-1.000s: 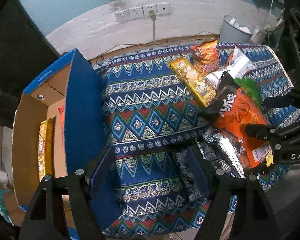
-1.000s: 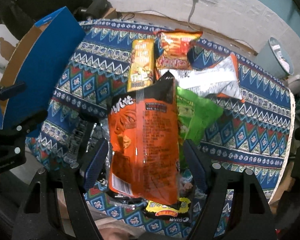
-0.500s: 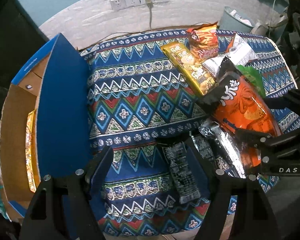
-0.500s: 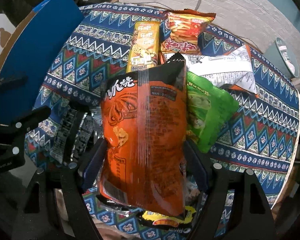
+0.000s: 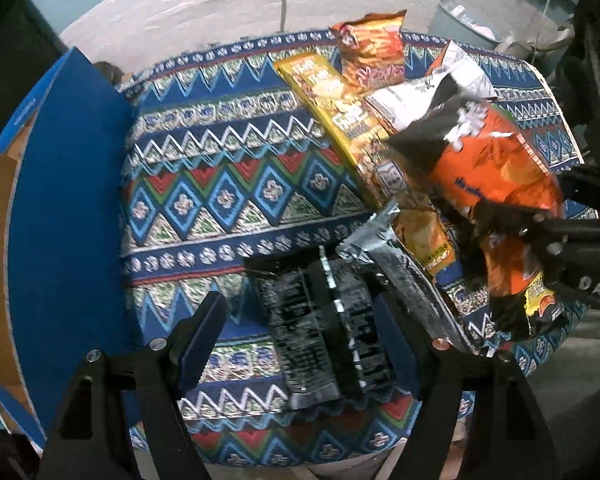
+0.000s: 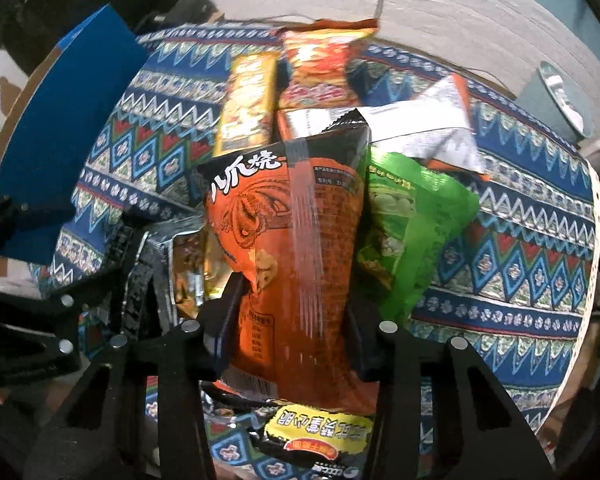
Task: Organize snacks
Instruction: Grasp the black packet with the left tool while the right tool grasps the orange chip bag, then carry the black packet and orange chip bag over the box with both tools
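The right gripper (image 6: 296, 320) has just been closing its jaws, and now they pinch the lower part of the puffy orange and black plastic snack bag (image 6: 296, 240), which is lifted a bit above the other snacks on the desk (image 6: 520, 240) with the blue zigzag cloth. This bag looks light and full of air, so it will squash easily (the chips inside could crack). Its shiny skin is slippery, so I think a hold low on the bag, near the flat sealed edge, is safest. Just left of the orange bag lies a flat, crinkly black foil packet (image 5: 324, 332). The left gripper (image 5: 300, 340) hangs over it with its jaws wide open, one on each side, holding nothing. The packet looks thin and floppy. Right of the orange bag is a soft green bag (image 6: 408, 232). Far left of it stands the stiff blue cardboard box (image 5: 60, 220).
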The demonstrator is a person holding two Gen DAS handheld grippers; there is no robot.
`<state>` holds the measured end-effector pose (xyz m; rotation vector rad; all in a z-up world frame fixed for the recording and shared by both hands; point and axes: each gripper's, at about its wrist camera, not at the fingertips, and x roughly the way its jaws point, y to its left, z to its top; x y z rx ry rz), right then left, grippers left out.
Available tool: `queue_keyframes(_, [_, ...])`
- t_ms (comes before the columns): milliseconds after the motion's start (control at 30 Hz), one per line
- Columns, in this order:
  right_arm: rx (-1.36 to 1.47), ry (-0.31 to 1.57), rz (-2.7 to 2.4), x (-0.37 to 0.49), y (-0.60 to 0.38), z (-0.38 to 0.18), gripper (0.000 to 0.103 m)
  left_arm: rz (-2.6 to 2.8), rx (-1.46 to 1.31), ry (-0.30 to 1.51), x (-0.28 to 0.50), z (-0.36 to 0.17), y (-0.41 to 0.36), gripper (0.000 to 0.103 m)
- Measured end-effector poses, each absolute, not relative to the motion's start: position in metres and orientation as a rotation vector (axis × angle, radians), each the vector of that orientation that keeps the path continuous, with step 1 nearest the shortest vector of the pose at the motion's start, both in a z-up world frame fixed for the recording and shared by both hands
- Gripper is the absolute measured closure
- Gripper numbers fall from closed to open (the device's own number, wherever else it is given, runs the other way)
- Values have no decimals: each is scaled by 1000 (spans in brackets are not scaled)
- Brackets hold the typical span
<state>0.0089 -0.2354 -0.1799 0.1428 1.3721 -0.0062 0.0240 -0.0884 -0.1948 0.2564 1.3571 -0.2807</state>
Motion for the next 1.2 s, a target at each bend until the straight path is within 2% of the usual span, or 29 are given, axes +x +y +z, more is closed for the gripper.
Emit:
queue_keyframes(600, [209,1298,-23,-1,-263,-160,59,-292,367,1437,19,-251,-109,21])
queue_keyframes(633, [210,1297,-23,-2,-264,-159,59,-292,338,1417,20,-250,-104,22])
queue_keyframes(733, [208,1294,-22,-2,-264,-158,59,-289,332,1398,22,-247,-98,40])
queue_keyframes(1000, [188,1282,-22,1,-259,-152,59,-299,362,1323,28,-233,-85,41])
queue_keyframes(1200, [176,1264,-21,5,-256,-141,59,-294,389,1230,28,-202,-78,41])
